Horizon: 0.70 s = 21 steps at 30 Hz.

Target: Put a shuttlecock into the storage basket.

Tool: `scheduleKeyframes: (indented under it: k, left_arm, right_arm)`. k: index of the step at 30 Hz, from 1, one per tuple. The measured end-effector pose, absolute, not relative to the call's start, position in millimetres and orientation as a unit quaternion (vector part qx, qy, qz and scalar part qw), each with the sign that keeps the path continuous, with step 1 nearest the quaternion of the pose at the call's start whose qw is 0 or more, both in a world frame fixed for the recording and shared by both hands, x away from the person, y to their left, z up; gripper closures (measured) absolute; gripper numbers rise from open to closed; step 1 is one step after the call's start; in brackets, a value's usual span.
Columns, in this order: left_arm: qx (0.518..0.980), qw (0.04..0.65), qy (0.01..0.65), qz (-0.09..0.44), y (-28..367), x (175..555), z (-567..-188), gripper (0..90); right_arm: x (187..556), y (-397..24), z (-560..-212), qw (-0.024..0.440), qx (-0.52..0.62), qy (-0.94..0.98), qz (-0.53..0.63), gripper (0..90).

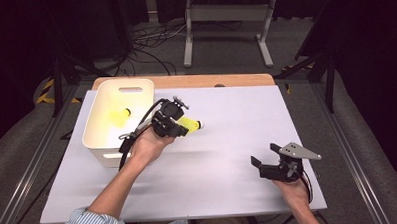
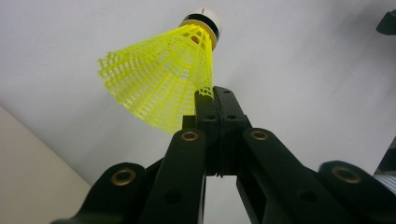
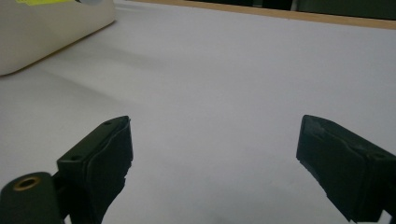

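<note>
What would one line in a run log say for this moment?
left gripper: shut on yellow plastic shuttlecock skirt | right gripper: open, nothing held | cream plastic bin: another shuttlecock inside

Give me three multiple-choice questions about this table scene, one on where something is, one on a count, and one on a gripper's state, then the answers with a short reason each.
1. Where does the white bin stand?
A. At the table's left side
B. At the table's right edge
C. On the floor

2. How many yellow shuttlecocks are in sight?
A. One
B. Two
C. Four

3. How do the right gripper's jaws stand?
A. Shut on a shuttlecock
B. Shut on nothing
C. Open, with nothing between them

Answers:
1. A: the high view shows it on the white sheet beside the left hand.
2. B: one lies in the bin, and the left gripper pinches the skirt edge of the other.
3. C: the right gripper view shows bare table between the spread jaws.
</note>
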<state>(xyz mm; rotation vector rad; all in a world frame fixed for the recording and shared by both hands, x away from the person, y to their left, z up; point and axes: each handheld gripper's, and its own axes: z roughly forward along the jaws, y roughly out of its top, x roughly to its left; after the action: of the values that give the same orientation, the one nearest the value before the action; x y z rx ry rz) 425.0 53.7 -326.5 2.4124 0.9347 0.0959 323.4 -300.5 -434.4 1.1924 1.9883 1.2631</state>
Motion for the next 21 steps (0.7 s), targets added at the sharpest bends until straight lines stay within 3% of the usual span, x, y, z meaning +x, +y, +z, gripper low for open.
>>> scheduleKeyframes:
  k: [21]
  left_arm:
    - [0.891,0.279,0.357,0.038,62,430,-315,90.0]
  right_arm:
    - [309,-310,-447,0.262,0.432,0.719,0.477,9.5]
